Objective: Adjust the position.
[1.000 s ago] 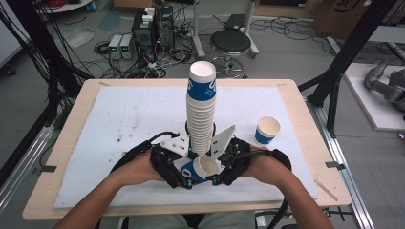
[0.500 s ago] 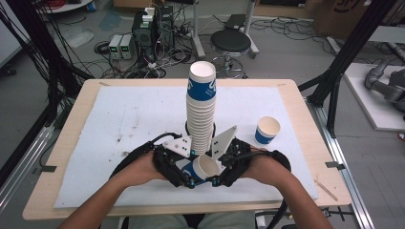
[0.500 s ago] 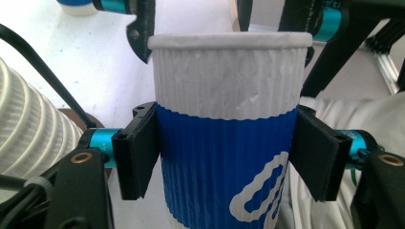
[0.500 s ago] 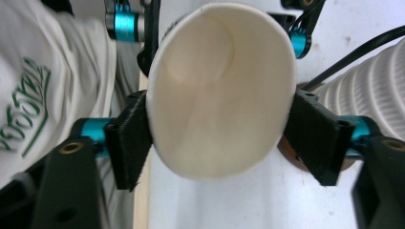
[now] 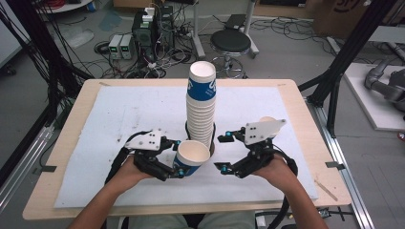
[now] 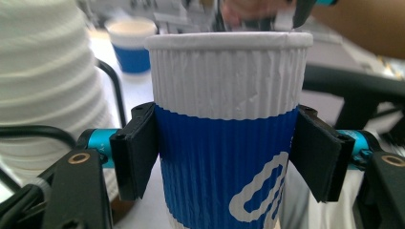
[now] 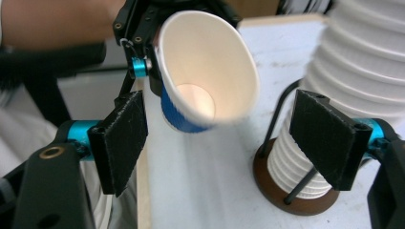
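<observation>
Nearest you, at lower centre of the high view, your left gripper [image 5: 177,160] is clamped on a cup [image 5: 192,156]. In the left gripper view its two pads press the blue band from either side, so the grip sits at mid-height with the white ribbed half above. The cup hangs clear of the worktop [image 5: 95,143] and is tilted: its long axis leans so the open mouth faces up and toward your right hand, and the right gripper view looks straight into that mouth.

Your right gripper [image 5: 223,151], lower right of centre, holds nothing. Its jaws have just been opening and now stand wide, with the cup beyond them and nothing between them. The hand-over looks done, so the left hand is the one that carries the cup from here.

Just behind the cup, at centre frame, the stack [image 5: 200,107] rises upright from its holder [image 7: 286,200]. The cup's rim is just beside the stack's lower part, so any move onward must first clear it.

Farther off, at right centre, another cup [image 5: 267,119] is partly hidden behind the right gripper's plate.
</observation>
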`<state>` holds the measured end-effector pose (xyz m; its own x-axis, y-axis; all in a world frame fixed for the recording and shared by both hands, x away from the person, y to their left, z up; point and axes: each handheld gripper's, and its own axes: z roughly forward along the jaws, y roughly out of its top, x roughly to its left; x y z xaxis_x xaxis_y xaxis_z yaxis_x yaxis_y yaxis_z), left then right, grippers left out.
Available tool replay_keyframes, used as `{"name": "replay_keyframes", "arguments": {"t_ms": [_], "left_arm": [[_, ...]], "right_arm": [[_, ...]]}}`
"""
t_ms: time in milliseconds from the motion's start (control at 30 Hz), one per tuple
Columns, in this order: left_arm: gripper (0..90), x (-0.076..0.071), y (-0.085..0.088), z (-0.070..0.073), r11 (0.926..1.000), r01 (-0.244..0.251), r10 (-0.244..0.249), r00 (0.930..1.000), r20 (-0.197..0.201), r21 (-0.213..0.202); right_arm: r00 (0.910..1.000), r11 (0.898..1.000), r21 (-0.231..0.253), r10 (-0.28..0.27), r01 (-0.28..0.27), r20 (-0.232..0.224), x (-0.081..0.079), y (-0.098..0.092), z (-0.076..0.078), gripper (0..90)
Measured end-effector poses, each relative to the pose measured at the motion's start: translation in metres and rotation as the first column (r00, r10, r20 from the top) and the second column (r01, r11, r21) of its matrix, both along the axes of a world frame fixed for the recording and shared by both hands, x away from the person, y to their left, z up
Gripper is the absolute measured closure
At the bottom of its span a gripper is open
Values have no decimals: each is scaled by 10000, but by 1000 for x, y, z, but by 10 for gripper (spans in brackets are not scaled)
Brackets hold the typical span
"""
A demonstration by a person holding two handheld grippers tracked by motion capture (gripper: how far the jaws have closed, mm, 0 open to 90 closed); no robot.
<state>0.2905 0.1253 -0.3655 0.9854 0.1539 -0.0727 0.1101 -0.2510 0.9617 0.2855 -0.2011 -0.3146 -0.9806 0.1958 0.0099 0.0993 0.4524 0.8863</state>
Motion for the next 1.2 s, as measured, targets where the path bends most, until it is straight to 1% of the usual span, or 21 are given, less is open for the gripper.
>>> {"name": "replay_keyframes", "arguments": {"t_ms": [67, 100, 167, 200, 267, 400, 467, 567, 600, 667, 700, 733, 800, 833, 867, 933, 967, 1000, 1067, 1167, 1200], "left_arm": [[300, -1, 8, 0, 9980, -276, 290, 9993, 235, -566], [300, -2, 12, -1, 9959, -395, 424, 9985, 345, -818], [300, -2, 19, -1, 9894, -661, 737, 9958, 547, -1296], [300, -2, 23, -2, 9842, -806, 906, 9942, 572, -1576], [299, -2, 30, -3, 9765, -1033, 1166, 9913, 604, -1893], [299, -2, 41, -6, 9652, -1418, 1633, 9831, 831, -2196], [299, -1, 45, -8, 9566, -1614, 1864, 9789, 839, -2428], [300, 0, 52, -10, 9449, -1841, 2152, 9724, 898, -2708], [299, 0, 54, -11, 9424, -1933, 2260, 9696, 936, -2730], [300, 2, 59, -14, 9340, -2149, 2538, 9614, 1066, -2856], [300, 2, 60, -15, 9321, -2224, 2627, 9585, 1108, -2857], [299, 3, 62, -15, 9305, -2271, 2689, 9563, 1146, -2874], [299, 4, 66, -17, 9234, -2414, 2864, 9509, 1172, -2985], [300, 4, 68, -18, 9194, -2502, 2968, 9476, 1178, -3034], [300, 4, 70, -19, 9169, -2574, 3057, 9443, 1217, -3051], [300, 5, 75, -21, 9077, -2802, 3310, 9356, 1226, -3125], [299, 5, 78, -22, 9029, -2888, 3402, 9329, 1185, -3184], [300, 5, 80, -23, 8979, -2969, 3497, 9295, 1170, -3249], [299, 6, 86, -24, 8894, -3101, 3653, 9238, 1145, -3357], [299, 7, 92, -25, 8757, -3286, 3860, 9166, 1041, -3538], [299, 7, 93, -25, 8729, -3295, 3879, 9160, 1021, -3598]], "right_arm": [[9992, 9982, 453, -388, 388, -21, 0, -8, -4, 212], [9984, 9967, 580, -571, 571, -17, 0, -12, -5, 212], [9961, 9928, 812, -875, 877, -51, -1, -19, -9, 212], [9953, 9914, 876, -969, 969, -41, -1, -21, -10, 212], [9916, 9870, 961, -1291, 1288, -30, -1, -28, -14, 212], [9821, 9761, 1078, -1877, 1885, -180, -2, -40, -22, 212], [9751, 9679, 1186, -2205, 2218, -241, -2, -46, -26, 212], [9610, 9520, 1313, -2740, 2767, -382, 0, -54, -33, 213], [9570, 9473, 1354, -2873, 2902, -410, 0, -56, -35, 212], [9494, 9383, 1451, -3112, 3139, -414, 1, -60, -38, 212], [9442, 9329, 1470, -3273, 3289, -353, 2, -63, -39, 212], [9408, 9299, 1447, -3378, 3383, -286, 2, -64, -40, 212], [9367, 9259, 1460, -3495, 3485, -193, 2, -67, -42, 212], [9321, 9209, 1506, -3619, 3596, -128, 2, -69, -43, 212], [9248, 9134, 1531, -3804, 3770, -78, 2, -71, -44, 212], [9112, 9000, 1577, -4119, 4063, 26, 2, -76, -47, 212], [9039, 8930, 1593, -4276, 4209, 85, 2, -78, -49, 212], [8977, 8872, 1599, -4404, 4329, 133, 2, -79, -50, 212], [8876, 8791, 1527, -4600, 4515, 243, 2, -81, -50, 212], [8807, 8720, 1567, -4729, 4637, 252, 3, -83, -51, 212], [8792, 8709, 1562, -4756, 4660, 285, 4, -83, -51, 212]]}}
